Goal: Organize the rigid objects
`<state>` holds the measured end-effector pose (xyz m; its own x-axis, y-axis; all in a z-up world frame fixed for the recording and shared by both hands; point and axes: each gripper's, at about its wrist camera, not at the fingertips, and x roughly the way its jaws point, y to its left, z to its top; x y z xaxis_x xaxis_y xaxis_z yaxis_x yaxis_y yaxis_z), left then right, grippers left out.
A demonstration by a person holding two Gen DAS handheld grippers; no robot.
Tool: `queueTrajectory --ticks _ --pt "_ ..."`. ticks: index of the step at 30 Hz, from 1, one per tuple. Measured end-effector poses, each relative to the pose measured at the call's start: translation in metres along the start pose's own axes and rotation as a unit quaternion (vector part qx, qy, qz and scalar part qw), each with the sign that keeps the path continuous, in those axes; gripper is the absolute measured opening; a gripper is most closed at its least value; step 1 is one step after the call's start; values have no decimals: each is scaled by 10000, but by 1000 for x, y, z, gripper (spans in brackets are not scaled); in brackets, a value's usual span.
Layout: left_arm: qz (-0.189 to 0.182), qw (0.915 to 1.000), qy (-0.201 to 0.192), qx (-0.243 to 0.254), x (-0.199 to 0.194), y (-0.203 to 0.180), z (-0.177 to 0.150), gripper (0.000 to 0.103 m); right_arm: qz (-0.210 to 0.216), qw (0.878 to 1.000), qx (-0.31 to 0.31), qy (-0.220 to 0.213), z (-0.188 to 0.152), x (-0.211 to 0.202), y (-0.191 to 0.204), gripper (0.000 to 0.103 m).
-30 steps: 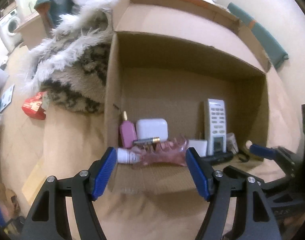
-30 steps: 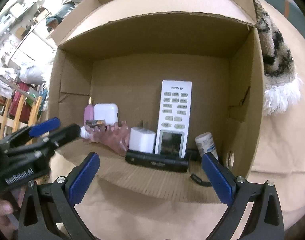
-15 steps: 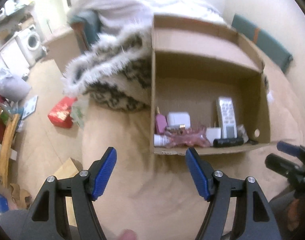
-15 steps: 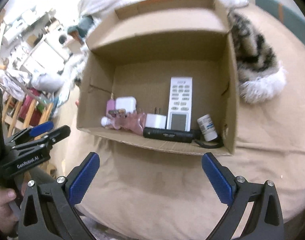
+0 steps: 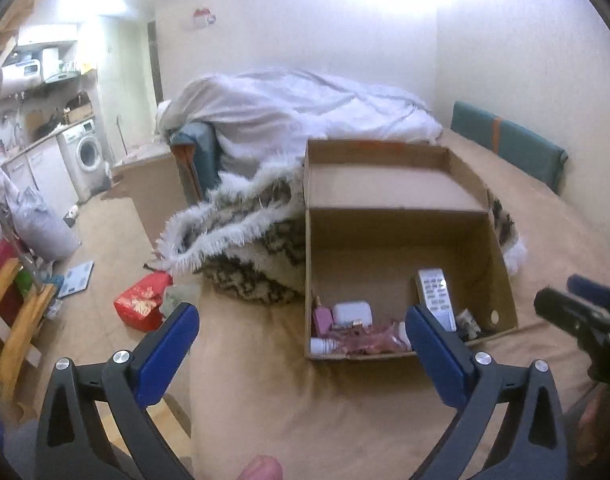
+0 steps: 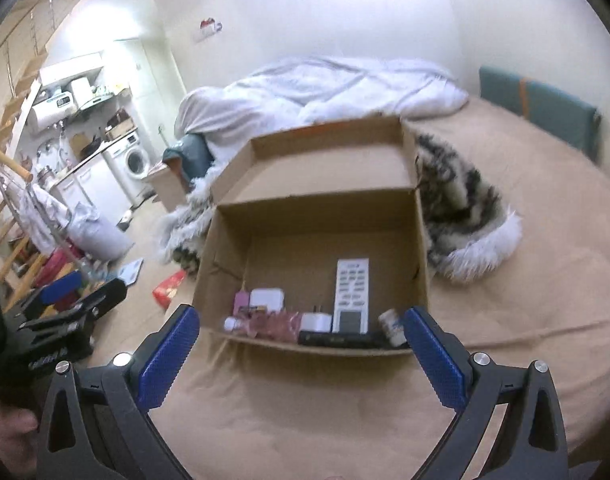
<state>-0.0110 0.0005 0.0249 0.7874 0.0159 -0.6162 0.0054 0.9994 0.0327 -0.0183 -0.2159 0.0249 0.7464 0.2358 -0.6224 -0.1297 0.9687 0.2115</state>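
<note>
An open cardboard box [image 5: 501, 280] [image 6: 421, 256] stands on the tan bed cover. Along its near wall lie a white remote [image 5: 435, 294] [image 6: 351, 294], a pink bottle [image 5: 322, 318] [image 6: 241, 302], a white case [image 5: 351, 312] [image 6: 266, 298], a pink clear hair clip [image 5: 365, 338] [image 6: 275, 324], a white charger plug [image 6: 316, 322], a black flashlight [image 6: 341, 338] and a small white jar [image 6: 391, 322]. My left gripper [image 5: 303, 352] and my right gripper [image 6: 301, 354] are both open and empty, well back from the box.
A furry black-and-white blanket [image 5: 241, 248] [image 6: 461, 216] lies behind and beside the box. A white duvet [image 5: 305, 108] is at the back. The bed edge drops to the floor on the left, where a red packet [image 5: 141, 304] lies.
Both grippers have pulled back and up from the box, so it looks smaller and the whole room shows. Both stay open and empty. The things in the box have not moved.
</note>
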Motion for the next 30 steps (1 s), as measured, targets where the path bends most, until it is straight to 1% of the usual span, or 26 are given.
queueTrajectory --ticks 3,4,6,8,12,18,26,30 --pt "35 9992 381 -81 20 2 -2 103 -309 9995 -118 10 -2 6 1 103" --pt "25 9990 421 -128 23 3 -2 103 -422 9990 -134 15 -2 9 1 103" --pt "6 9988 445 -190 25 3 -4 103 -516 9985 -177 96 -2 15 1 103" --pt "20 9987 480 -188 27 3 -4 103 -533 9983 -181 156 -3 18 0 103" --pt "-71 9981 581 -212 31 3 -7 103 -535 9983 -122 208 -4 21 -2 103" --pt "-103 9980 591 -223 31 2 -9 103 -506 9980 43 371 -5 28 -9 103" --pt "31 9982 584 -110 31 -1 -10 103 -469 9976 244 454 -7 30 -16 103" --pt "44 9983 579 -70 31 -2 -10 103 -505 9977 204 415 -6 28 -15 103"
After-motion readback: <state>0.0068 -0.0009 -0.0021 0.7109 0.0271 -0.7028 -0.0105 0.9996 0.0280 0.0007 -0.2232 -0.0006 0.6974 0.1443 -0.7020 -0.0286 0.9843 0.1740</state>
